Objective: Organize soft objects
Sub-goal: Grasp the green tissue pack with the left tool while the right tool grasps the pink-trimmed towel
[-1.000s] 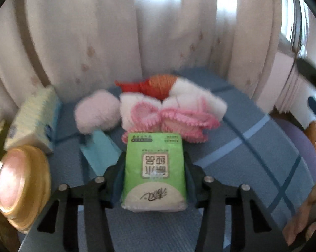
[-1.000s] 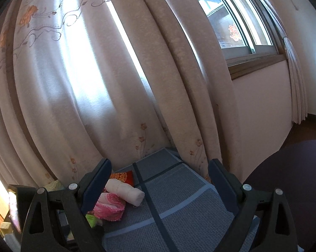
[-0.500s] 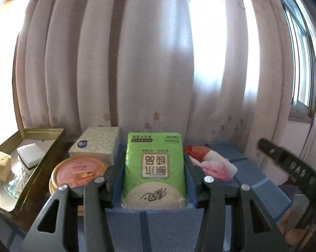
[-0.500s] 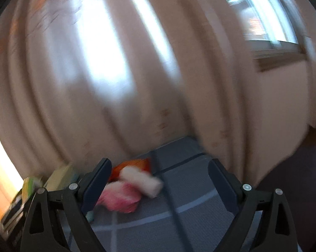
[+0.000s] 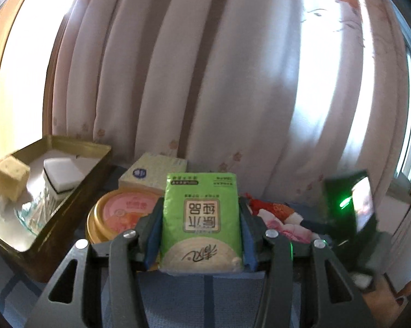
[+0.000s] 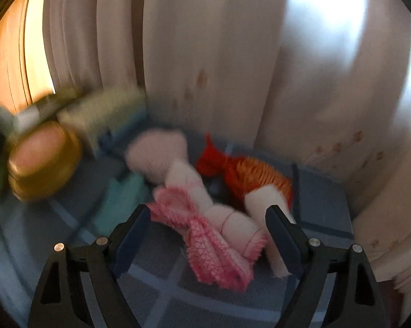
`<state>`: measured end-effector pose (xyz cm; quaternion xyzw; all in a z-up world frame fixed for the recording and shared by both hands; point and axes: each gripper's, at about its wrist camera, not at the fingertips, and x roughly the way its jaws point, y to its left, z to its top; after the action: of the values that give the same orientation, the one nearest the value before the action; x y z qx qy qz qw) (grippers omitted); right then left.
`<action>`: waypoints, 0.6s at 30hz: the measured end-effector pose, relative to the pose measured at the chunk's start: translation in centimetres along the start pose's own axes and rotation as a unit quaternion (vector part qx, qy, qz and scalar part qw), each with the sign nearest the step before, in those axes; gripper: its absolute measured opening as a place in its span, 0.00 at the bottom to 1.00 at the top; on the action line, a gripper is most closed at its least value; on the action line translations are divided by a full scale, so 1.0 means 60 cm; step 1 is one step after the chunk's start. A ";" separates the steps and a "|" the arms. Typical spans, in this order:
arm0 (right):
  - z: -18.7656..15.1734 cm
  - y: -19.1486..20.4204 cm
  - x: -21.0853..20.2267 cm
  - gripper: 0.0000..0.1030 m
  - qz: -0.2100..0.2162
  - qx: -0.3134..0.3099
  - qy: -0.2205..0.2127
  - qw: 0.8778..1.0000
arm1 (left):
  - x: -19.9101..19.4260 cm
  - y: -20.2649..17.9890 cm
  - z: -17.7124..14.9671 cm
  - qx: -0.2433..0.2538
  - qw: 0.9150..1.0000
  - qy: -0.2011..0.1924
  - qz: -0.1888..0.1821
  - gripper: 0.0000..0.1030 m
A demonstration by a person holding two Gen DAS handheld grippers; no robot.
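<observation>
The tissue pack (image 5: 201,218) is green with a cream base. The knitted piece (image 6: 208,235) is pink, the yarn bundle (image 6: 249,175) orange-red, the round tin (image 5: 118,216) gold with a pink lid, the tabletop (image 6: 322,196) blue with darker stripes.

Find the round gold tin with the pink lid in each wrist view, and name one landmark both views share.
Left wrist: gold tin at lower left, partly behind the left gripper.
Right wrist: blurred, at far left.
Shared landmark: the pale yellow-green tissue box just behind it.
</observation>
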<state>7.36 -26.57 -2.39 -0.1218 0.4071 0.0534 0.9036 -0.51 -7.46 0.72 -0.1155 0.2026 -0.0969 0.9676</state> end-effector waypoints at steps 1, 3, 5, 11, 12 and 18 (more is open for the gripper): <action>0.000 0.005 0.014 0.85 -0.010 -0.008 0.019 1.000 | 0.003 0.005 0.000 -0.007 1.000 0.004 0.001 0.47; 0.001 0.009 0.025 0.84 -0.015 -0.013 0.030 0.999 | 0.007 0.009 -0.001 -0.015 1.000 0.009 0.001 0.47; -0.001 0.010 0.032 0.60 -0.007 -0.008 0.045 0.999 | 0.011 0.010 -0.002 -0.015 1.000 0.014 -0.001 0.47; -0.009 -0.020 0.015 0.34 0.030 0.075 0.032 0.996 | 0.005 0.008 -0.002 -0.016 1.000 0.008 -0.012 0.47; -0.013 -0.025 0.003 0.34 0.047 0.095 0.018 0.994 | 0.005 0.010 -0.002 -0.018 1.000 0.008 -0.014 0.47; -0.055 -0.034 -0.086 0.34 0.073 0.206 -0.091 0.972 | 0.002 0.020 -0.001 -0.038 0.999 0.004 -0.022 0.47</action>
<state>1.98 -29.36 -0.27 0.1022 0.3329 0.0457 0.9363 -0.27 -6.36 0.34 -0.1565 0.2073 -0.1112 0.9593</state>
